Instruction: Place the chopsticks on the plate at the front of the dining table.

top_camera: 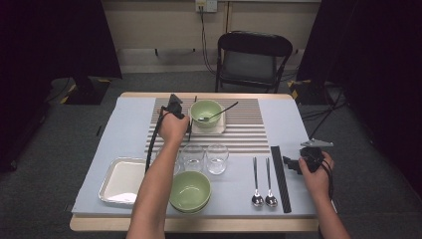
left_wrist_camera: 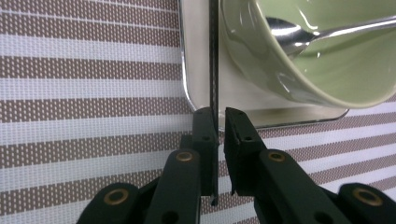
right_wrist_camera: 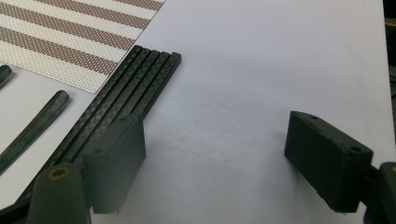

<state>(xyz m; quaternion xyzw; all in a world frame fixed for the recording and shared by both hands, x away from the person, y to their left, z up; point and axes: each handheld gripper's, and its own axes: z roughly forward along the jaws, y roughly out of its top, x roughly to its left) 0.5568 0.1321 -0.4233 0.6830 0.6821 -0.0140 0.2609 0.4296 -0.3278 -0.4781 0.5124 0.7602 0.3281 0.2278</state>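
Left gripper (left_wrist_camera: 218, 116) is clenched on a thin black chopstick (left_wrist_camera: 214, 56), jaws pinching it near its lower end, stick running straight up from the jaws. Landmark: small metal tray (left_wrist_camera: 198, 70) under the far green bowl (top_camera: 206, 112) on the striped placemat (top_camera: 249, 130). The chopstick sits along that tray's left edge, just beside the bowl wall; can't tell whether its tip is touching the tray or the mat. Spoon (left_wrist_camera: 322, 35) is resting inside that bowl. Handling call: stick looks light, rigid and smooth with a narrow section, so it'll likely pivot or slip in a two-pad pinch. The grip sits near one end, so the long free length will swing; a hold closer to mid-length would give better control if it needs re-seating. The bowl looks like ceramic, so don't knock it. Left forearm (top_camera: 157, 184) reaches forward across the glasses (top_camera: 205, 158) and the near green bowl (top_camera: 190, 191) towards the tray, wrist roughly level. Right gripper (right_wrist_camera: 215, 158) is released, jaws wide apart, parked low over bare table right of the tray, just beside the remaining bundle of black chopsticks (right_wrist_camera: 126, 100); right hand (top_camera: 314, 167) is idle there.
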